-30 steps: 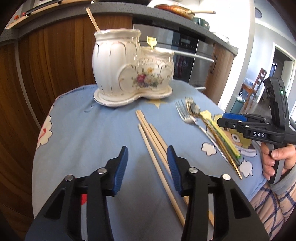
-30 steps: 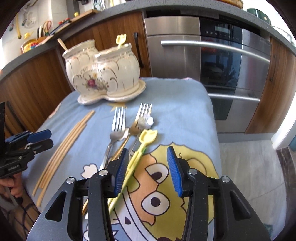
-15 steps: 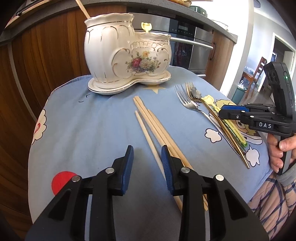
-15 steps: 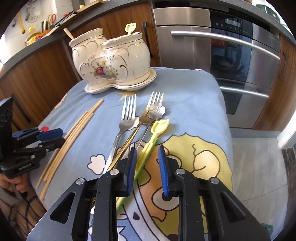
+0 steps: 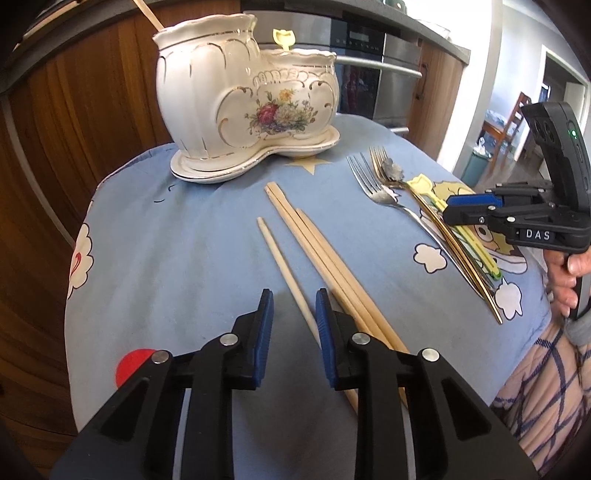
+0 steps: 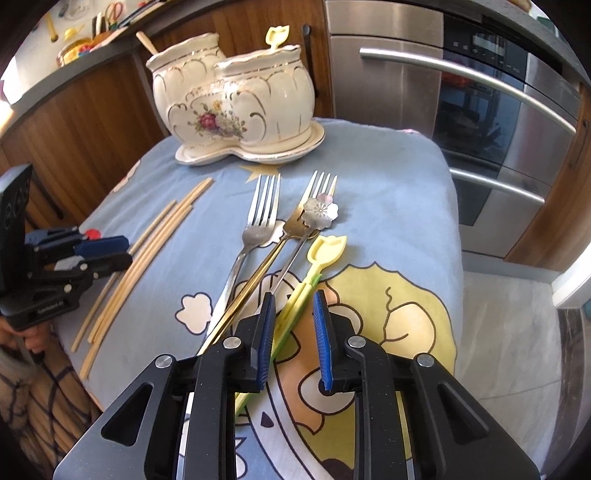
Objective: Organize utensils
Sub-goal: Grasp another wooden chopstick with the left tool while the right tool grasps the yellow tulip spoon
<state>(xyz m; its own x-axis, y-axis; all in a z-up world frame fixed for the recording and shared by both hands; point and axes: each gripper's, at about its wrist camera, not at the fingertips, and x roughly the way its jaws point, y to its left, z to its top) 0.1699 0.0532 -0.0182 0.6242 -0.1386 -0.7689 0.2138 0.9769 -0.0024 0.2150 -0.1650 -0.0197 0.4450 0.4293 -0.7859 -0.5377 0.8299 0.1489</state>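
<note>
A white floral ceramic holder (image 5: 243,107) stands at the far side of the blue cloth, with a yellow spoon top (image 6: 276,36) and a wooden stick (image 6: 146,40) poking out of it. My left gripper (image 5: 294,295) is low over the cloth. Its jaws are closing around a single chopstick (image 5: 280,258), which lies by the right pad. More chopsticks (image 5: 325,258) run under its right finger. My right gripper (image 6: 294,295) straddles the handle of a yellow-green spoon (image 6: 327,247), with a narrow gap still showing. Beside it lie a silver fork (image 6: 258,221), a gold fork (image 6: 280,240) and a flower spoon (image 6: 320,210).
The blue cartoon cloth (image 5: 184,240) covers a small table that drops off on all sides. A steel oven (image 6: 461,92) and wooden cabinets (image 5: 74,92) stand just behind. A person's plaid-clad legs (image 5: 546,387) are at the near edge.
Both grippers' jaws have narrowed and both have tipped lower toward the cloth. The left now has the single chopstick between its fingers, and the right has the yellow-green spoon handle.
</note>
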